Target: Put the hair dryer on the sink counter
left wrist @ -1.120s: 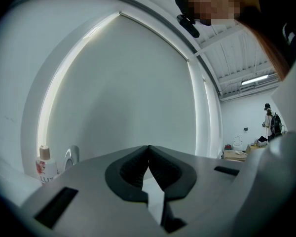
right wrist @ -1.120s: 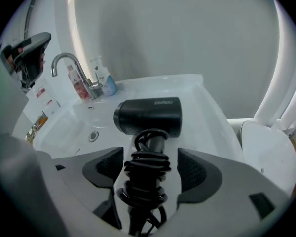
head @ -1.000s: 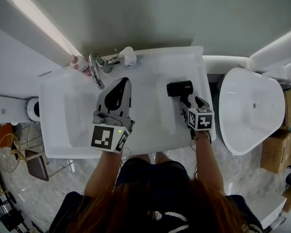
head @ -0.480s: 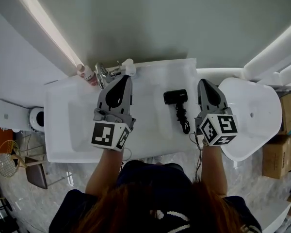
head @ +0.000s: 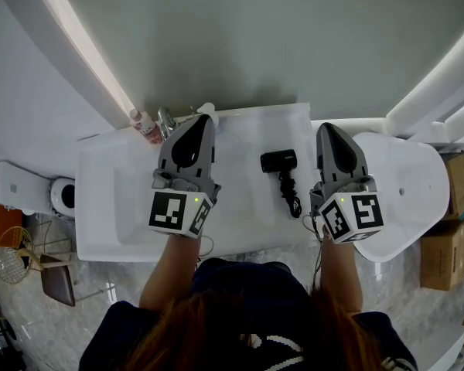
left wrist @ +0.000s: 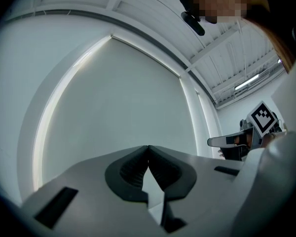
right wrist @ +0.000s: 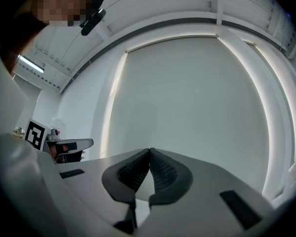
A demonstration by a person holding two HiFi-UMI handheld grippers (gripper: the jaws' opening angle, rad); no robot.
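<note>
Hair dryer lies black on the white desk, to the right of the sunken basin. Its head is toward the wall and its cord is bunched toward the front edge. Nothing grips it; it rests flat on its own, which suggests the placing is done.

Left tongs and right tongs hang level above the desk on either side of the dryer, pointing at the wall. Each pair is shut tip to tip and holds nothing, and beyond the closed pads each gripper view shows only bare wall. Empty and raised clear of the desk, they appear to be held out of the dryer's way.

A faucet and a small pink bottle stand at the back edge. Off the desk's right end is a white tub, with cardboard boxes past it. Slanting light strips run up the pale grey-green wall, and the floor is veined marble.
</note>
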